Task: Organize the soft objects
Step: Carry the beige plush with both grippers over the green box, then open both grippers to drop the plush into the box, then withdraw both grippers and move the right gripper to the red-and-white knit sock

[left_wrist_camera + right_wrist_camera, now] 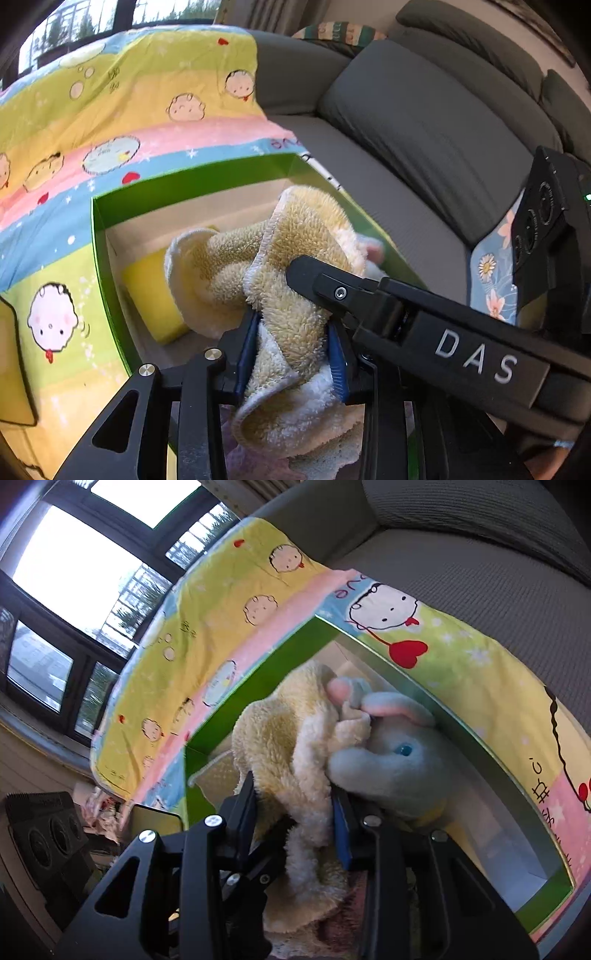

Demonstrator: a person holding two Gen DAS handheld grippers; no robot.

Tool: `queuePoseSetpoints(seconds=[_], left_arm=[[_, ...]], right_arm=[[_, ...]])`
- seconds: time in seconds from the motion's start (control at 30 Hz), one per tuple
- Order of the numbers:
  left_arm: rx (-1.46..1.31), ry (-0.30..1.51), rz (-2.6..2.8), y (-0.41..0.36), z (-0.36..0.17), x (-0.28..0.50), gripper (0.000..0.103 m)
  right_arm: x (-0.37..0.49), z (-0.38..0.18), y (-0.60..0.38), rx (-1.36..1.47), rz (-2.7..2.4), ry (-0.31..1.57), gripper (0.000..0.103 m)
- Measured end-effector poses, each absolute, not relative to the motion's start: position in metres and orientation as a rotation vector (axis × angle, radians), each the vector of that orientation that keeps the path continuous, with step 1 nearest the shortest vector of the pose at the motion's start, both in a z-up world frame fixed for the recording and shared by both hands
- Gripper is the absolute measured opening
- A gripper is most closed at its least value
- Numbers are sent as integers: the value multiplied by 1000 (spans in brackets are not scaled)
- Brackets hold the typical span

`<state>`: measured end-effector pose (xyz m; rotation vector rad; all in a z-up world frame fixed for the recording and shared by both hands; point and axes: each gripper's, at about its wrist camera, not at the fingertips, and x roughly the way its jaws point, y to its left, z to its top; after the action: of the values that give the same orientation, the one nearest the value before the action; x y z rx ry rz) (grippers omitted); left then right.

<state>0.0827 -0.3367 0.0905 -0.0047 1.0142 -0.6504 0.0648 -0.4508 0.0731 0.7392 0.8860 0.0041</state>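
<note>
Yellow fluffy terry towel (295,266) clamped between both the left claw (293,350) and right claw (295,812), each closed on it, above the green-walled cardboard box (107,236) holding a grey plush rabbit (388,764).

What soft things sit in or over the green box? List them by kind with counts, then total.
Fluffy yellow towel, clamped by both the left gripper and the right gripper: 1
Plush rabbit: 1
Yellow sponge: 1
Total: 3, all at the green box on the cartoon blanket.
</note>
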Motion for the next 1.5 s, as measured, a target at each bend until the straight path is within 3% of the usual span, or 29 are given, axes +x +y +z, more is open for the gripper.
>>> queuePoseSetpoints(seconds=[0.27,0.4,0.5,0.53,0.73,0.8,0.83,1.23,1.5], left_arm=[[12,1018,-624,-336,91,77,37],[-3,1009,-624,-325,101,70,50],[-5,1003,-601,-313,111,66,70],[-5,996,-599,-309,113,65,71],[-9,954,-593,-279,134,48,73],[-26,937,-588,-265,140,43,85],[-32,928,-583,-258,144,40,87],[-139,819,-403,-120,163,-9,87],[-176,816,-63,15,131,-38,87]], right_arm=[[63,74,-448,718,-8,899,39],[51,88,-443,678,-26,871,57],[39,101,-442,654,-59,817,83],[33,105,-443,648,-83,792,92],[5,128,-445,621,-130,705,94],[-3,135,-443,617,-131,684,95],[-6,137,-440,616,-130,677,95],[-29,173,-379,467,-108,612,102],[-24,181,-298,358,120,663,102]])
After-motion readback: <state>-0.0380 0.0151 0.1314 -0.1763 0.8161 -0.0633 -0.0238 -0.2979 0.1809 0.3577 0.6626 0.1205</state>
